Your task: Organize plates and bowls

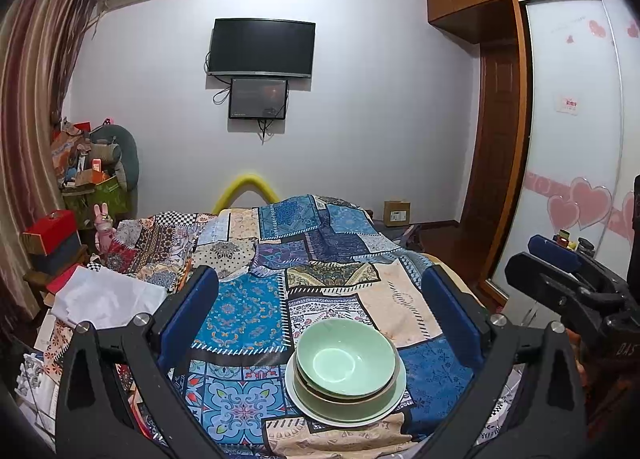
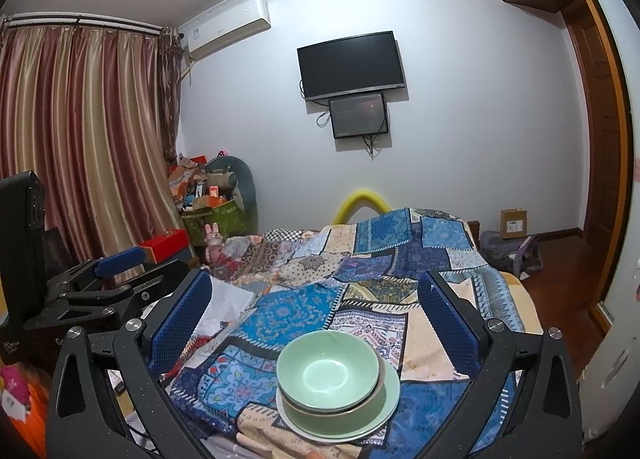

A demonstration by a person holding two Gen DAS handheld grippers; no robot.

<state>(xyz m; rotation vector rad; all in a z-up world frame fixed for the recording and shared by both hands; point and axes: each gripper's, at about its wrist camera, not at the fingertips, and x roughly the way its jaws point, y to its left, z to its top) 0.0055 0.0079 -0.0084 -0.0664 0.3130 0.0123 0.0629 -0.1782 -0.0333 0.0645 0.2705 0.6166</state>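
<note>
A pale green bowl sits nested in a second bowl on a green plate, stacked on the patchwork bedspread. My left gripper is open and empty, held above and just behind the stack. The same stack shows in the right wrist view: bowl, plate. My right gripper is also open and empty, above and behind the stack. The right gripper also shows at the right edge of the left wrist view, and the left gripper at the left of the right wrist view.
The bed's right edge drops to a wooden floor. White cloth and boxes crowd the bed's left side. A wardrobe with sliding doors stands at the right. A TV hangs on the far wall.
</note>
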